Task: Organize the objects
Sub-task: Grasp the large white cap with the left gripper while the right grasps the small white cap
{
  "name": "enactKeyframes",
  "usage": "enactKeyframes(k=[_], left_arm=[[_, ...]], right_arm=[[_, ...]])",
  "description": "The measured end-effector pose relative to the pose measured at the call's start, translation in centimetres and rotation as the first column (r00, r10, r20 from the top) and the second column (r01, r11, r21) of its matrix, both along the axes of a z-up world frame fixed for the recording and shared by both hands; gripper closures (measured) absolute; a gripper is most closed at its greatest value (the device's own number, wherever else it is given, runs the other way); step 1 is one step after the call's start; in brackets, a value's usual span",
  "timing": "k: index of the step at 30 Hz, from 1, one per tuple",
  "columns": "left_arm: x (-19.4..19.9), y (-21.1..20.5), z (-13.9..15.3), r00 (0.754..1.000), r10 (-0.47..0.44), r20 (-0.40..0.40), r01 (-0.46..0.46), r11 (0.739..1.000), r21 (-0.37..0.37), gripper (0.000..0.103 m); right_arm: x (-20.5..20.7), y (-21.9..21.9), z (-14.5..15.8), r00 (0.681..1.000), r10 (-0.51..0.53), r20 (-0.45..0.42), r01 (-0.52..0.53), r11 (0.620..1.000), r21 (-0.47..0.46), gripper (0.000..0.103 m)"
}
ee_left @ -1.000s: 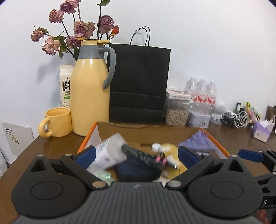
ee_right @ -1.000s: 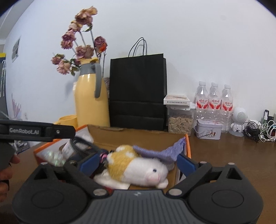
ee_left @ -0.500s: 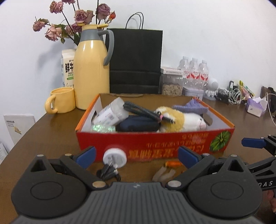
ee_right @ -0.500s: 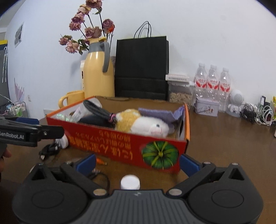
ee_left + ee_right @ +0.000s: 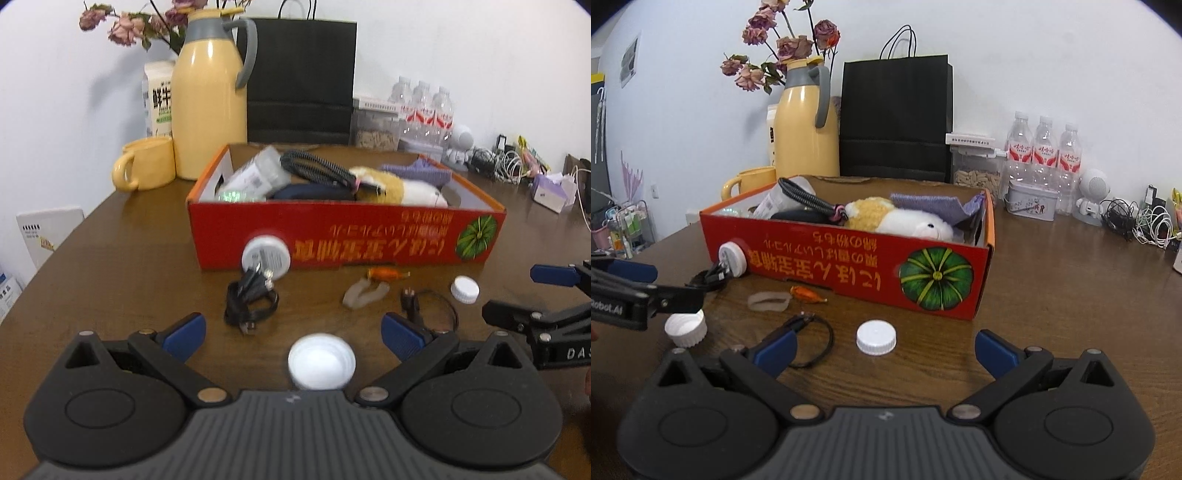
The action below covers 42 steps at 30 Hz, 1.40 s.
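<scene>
A red cardboard box on the brown table holds a plush toy, a purple cloth, a dark pouch and a bottle. In front of it lie a white jar, a coiled black cable, an orange item, a translucent band, a thin black cable loop and two white caps. My left gripper is open, one cap between its fingers. My right gripper is open, the other cap just ahead of it.
A yellow thermos, yellow mug, milk carton, dried flowers and black paper bag stand behind the box. Water bottles, a tin, a food container and tangled cables sit at the back right.
Both grippers have pulled back from above the box toward the near table edge. The loose items in front of the box have come into view.
</scene>
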State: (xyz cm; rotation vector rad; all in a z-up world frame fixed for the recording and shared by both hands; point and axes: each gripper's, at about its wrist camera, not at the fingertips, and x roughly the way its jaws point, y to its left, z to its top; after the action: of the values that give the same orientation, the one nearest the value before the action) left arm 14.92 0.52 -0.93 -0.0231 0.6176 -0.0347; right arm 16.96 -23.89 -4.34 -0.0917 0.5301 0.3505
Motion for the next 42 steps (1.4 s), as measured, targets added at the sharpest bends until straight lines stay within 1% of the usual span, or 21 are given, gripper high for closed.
enactKeyframes(k=[6,11,12,13,14,15,16,17,19,25,28,32,34,36,38,40,41,42], left_arm=[[0.2,-0.3,-1.4,0.997,-0.006,-0.077,0.006,1.000,0.003,0.000],[0.5,-0.6,-1.9,0.997,-0.002,-0.082,0.003,1.000,0.013,0.000],[0.5,-0.8,-1.9,0.997,-0.008,-0.080,0.009,1.000,0.015,0.006],[0.5,-0.9,-2.0,0.997,-0.017,-0.079,0.019,1.000,0.019,0.021],[0.4,-1.2,-1.9,0.997,-0.019,-0.069,0.021,0.999,0.032,0.030],[0.2,-1.5,-1.8,0.998,-0.027,-0.051,0.030,0.999,0.044,0.060],[0.1,-1.5,-1.7,0.998,-0.047,-0.044,0.048,0.998,0.032,0.062],[0.1,-1.5,-1.6,0.997,-0.061,-0.042,0.061,0.998,0.017,0.062],[0.3,-1.9,-1.5,0.997,-0.067,-0.034,0.068,0.998,0.019,0.062],[1.5,-1.9,-0.2,0.999,-0.044,0.015,0.044,0.999,-0.007,0.062],[2.2,-1.7,0.5,0.999,-0.034,0.038,0.034,0.999,-0.012,0.062],[3.3,-2.0,1.8,0.996,-0.031,0.088,0.031,1.000,0.002,0.062],[4.0,-2.1,2.0,0.994,-0.026,0.107,0.026,1.000,0.003,0.062],[4.5,-2.1,1.7,0.992,-0.013,0.123,0.013,1.000,0.001,0.062],[4.8,-1.9,1.1,0.993,-0.011,0.115,0.012,1.000,-0.010,0.062],[4.9,-1.6,0.8,0.994,-0.007,0.108,0.009,1.000,-0.022,0.062],[4.9,-1.5,0.8,0.994,-0.004,0.112,0.008,1.000,-0.029,0.062],[4.7,-1.4,0.9,0.993,-0.003,0.117,0.008,0.999,-0.035,0.062]], right_arm=[[0.4,-0.1,-0.2,1.000,-0.014,-0.023,0.014,1.000,-0.001,0.000],[0.6,0.0,-0.3,0.999,-0.014,-0.036,0.014,1.000,-0.010,0.000],[0.6,0.0,-0.3,0.999,-0.016,-0.039,0.015,1.000,-0.012,0.000],[0.7,0.0,-0.4,0.999,-0.018,-0.042,0.017,1.000,-0.013,0.000],[0.7,0.0,-0.4,0.999,-0.018,-0.044,0.018,1.000,-0.012,0.000],[0.7,0.0,-0.4,0.999,-0.018,-0.046,0.018,1.000,-0.013,0.000],[0.8,0.0,-0.4,0.999,-0.018,-0.048,0.018,1.000,-0.014,0.000],[0.8,0.0,-0.4,0.998,-0.019,-0.052,0.018,1.000,-0.016,0.000],[0.9,0.0,-0.5,0.998,-0.020,-0.059,0.019,1.000,-0.019,0.000],[1.1,0.2,-0.6,0.997,-0.021,-0.069,0.019,0.999,-0.026,0.000],[1.2,0.4,-0.7,0.997,-0.024,-0.075,0.022,0.999,-0.029,0.000],[1.5,0.7,-0.7,0.996,-0.041,-0.076,0.039,0.999,-0.028,0.001],[1.8,0.7,-0.7,0.996,-0.057,-0.075,0.055,0.998,-0.027,0.005],[2.2,0.5,-0.7,0.994,-0.076,-0.078,0.075,0.997,-0.021,0.012],[2.7,0.3,-0.8,0.991,-0.096,-0.092,0.095,0.995,-0.020,0.017],[3.4,0.3,-1.0,0.989,-0.097,-0.109,0.096,0.995,-0.014,0.023],[3.6,0.3,-1.0,0.989,-0.093,-0.114,0.092,0.996,-0.012,0.031],[3.9,0.5,-1.1,0.989,-0.087,-0.119,0.086,0.996,-0.013,0.036]])
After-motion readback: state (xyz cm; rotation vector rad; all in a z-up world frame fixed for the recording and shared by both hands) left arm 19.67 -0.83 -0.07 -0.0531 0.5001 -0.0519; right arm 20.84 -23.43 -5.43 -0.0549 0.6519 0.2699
